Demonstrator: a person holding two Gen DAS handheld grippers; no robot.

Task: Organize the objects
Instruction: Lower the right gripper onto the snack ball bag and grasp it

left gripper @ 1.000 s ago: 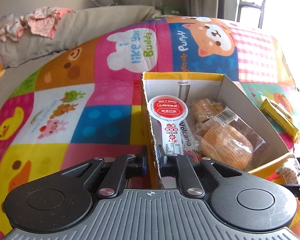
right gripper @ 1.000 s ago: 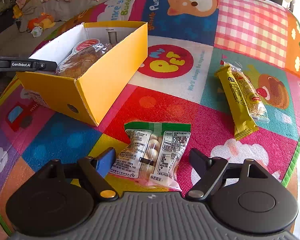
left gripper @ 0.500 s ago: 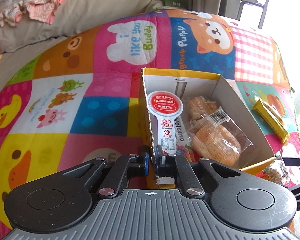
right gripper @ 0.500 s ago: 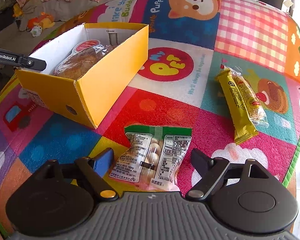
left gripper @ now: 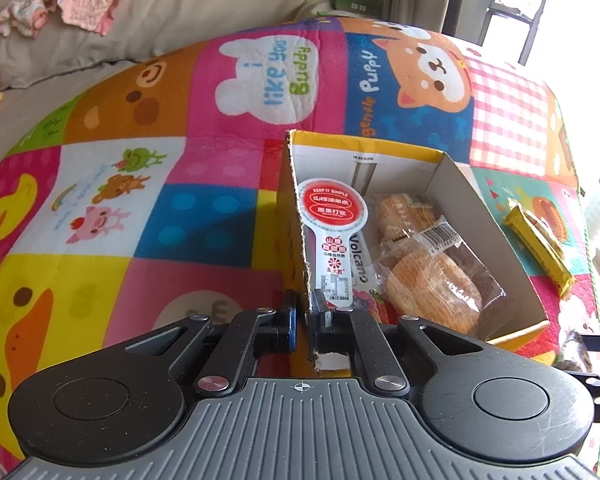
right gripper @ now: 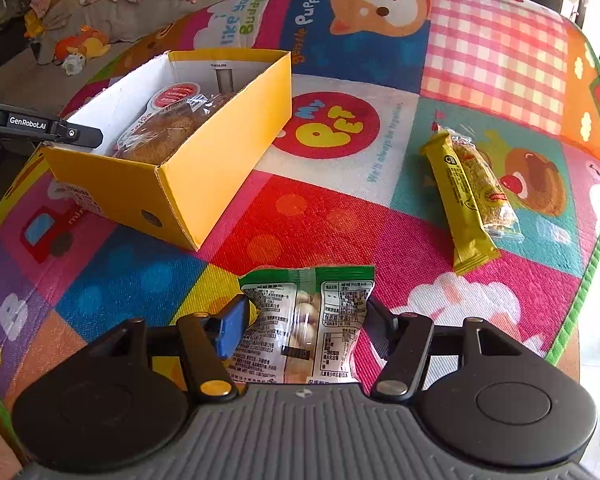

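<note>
An open yellow cardboard box (left gripper: 496,224) stands on the cartoon play mat (left gripper: 140,216). It holds a wrapped bread roll (left gripper: 432,280) and a red-and-white lollipop pack (left gripper: 332,232). My left gripper (left gripper: 303,320) is shut on the box's near left wall. The box shows in the right wrist view (right gripper: 220,152) too, with the left gripper (right gripper: 76,134) at its far corner. My right gripper (right gripper: 304,320) is closed around a green-topped snack pouch (right gripper: 304,320), its fingers touching both sides. A yellow snack bar (right gripper: 464,196) lies to the right.
The mat's green edge (right gripper: 592,264) runs along the right. A beige cushion with clothes (left gripper: 100,12) and a plush toy (right gripper: 82,46) lie beyond the mat's far left. The yellow snack bar (left gripper: 540,248) lies right of the box.
My right gripper moved forward over the snack pouch and closed its fingers onto it. My left gripper stayed shut on the box wall, and its view rose slightly.
</note>
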